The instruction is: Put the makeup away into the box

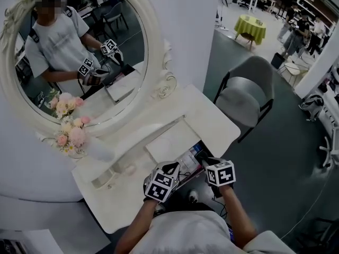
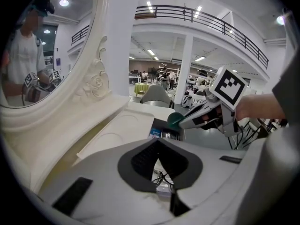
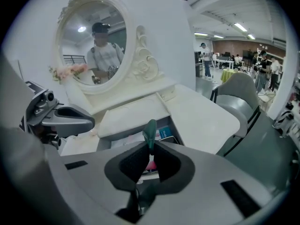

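Observation:
My right gripper [image 3: 150, 146] is shut on a slim dark green makeup item [image 3: 150, 130] that sticks up from between its pads. In the left gripper view that green tip [image 2: 174, 120] hangs just over the open box [image 2: 161, 131] set in the white dressing table, with small packs inside, one blue-labelled [image 3: 165, 133]. My left gripper [image 2: 158, 150] is shut with nothing between its pads and sits close to the left of the right one. From the head view both grippers, left [image 1: 170, 169] and right [image 1: 205, 162], are at the table's near edge over the box [image 1: 192, 157].
A big oval mirror [image 1: 79, 52] with a carved white frame stands at the back of the table [image 1: 212, 120], pink flowers [image 1: 71, 134] at its foot. A white panel [image 1: 169, 142] lies beside the box. A grey chair [image 1: 249, 91] stands to the right.

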